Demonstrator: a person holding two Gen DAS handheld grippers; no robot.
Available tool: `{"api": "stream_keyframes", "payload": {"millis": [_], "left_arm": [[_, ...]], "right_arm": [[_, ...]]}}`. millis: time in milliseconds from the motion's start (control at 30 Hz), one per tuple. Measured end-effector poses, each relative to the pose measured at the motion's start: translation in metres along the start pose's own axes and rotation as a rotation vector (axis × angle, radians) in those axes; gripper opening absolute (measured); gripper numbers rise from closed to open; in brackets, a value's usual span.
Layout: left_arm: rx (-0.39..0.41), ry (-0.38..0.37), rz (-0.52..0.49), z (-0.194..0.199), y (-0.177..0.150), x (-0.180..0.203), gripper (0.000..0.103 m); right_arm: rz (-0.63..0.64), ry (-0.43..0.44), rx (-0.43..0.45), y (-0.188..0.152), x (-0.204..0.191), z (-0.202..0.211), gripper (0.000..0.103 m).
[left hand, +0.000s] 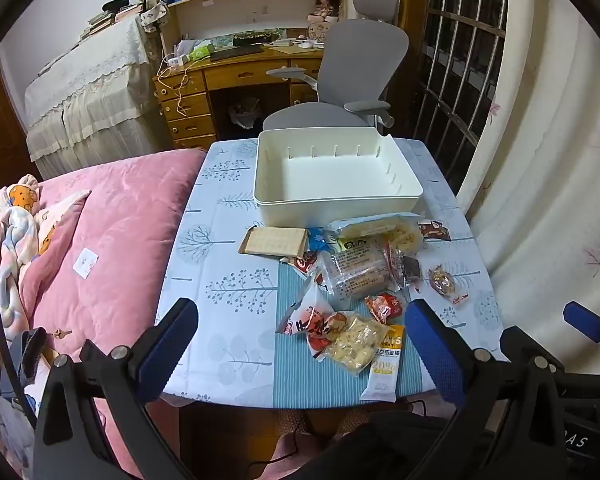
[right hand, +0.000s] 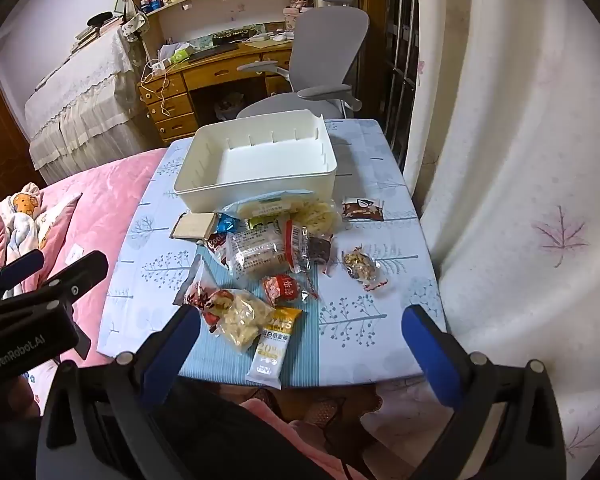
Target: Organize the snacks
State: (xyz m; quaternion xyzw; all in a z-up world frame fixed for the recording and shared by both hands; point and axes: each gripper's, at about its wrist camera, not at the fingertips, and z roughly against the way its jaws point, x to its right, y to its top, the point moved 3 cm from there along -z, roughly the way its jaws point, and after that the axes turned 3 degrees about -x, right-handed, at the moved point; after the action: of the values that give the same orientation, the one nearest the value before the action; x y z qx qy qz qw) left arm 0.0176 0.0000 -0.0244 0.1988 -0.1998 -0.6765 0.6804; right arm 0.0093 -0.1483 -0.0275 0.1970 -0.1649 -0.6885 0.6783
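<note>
An empty white bin (left hand: 404,182) (right hand: 204,168) stands at the far side of a small table. Several wrapped snacks lie in a pile in front of it: a tan cracker pack (left hand: 274,241) (right hand: 194,226), a clear cake pack (left hand: 360,270) (right hand: 256,254), a red packet (left hand: 384,305) (right hand: 280,289), a white oat bar (left hand: 384,364) (right hand: 272,350), a nut packet (left hand: 442,280) (right hand: 362,265). My left gripper (left hand: 304,344) is open and empty above the table's near edge. My right gripper (right hand: 300,350) is open and empty, also at the near edge.
The table has a blue tree-print cloth (left hand: 220,280) (right hand: 364,320). A pink bed (left hand: 112,240) lies to the left, a white curtain (right hand: 520,200) to the right. A grey office chair (left hand: 352,80) and a wooden desk (left hand: 228,76) stand behind the table.
</note>
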Motion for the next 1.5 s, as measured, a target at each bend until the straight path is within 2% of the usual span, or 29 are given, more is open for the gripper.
{"api": "stream_keyframes", "payload": {"millis": [600, 933, 1133, 1300, 1500], "left_arm": [[-0.004, -0.011, -0.002, -0.001, 0.002, 0.006, 0.103], [-0.024, -0.043, 0.025, -0.002, 0.000, -0.004, 0.103], [-0.035, -0.025, 0.028, 0.000, -0.003, -0.006, 0.103], [-0.045, -0.024, 0.038, -0.002, -0.010, -0.002, 0.100], [-0.093, -0.021, 0.076, -0.006, -0.017, 0.000, 0.100]], "right_arm": [[-0.002, 0.001, -0.002, 0.000, 0.000, -0.001, 0.101], [-0.003, -0.005, 0.002, 0.000, 0.002, 0.001, 0.101], [0.014, 0.000, 0.005, 0.000, 0.002, 0.002, 0.101], [0.021, 0.024, 0.015, -0.001, 0.007, -0.003, 0.101], [0.050, 0.063, 0.042, -0.008, 0.012, -0.005, 0.101]]}}
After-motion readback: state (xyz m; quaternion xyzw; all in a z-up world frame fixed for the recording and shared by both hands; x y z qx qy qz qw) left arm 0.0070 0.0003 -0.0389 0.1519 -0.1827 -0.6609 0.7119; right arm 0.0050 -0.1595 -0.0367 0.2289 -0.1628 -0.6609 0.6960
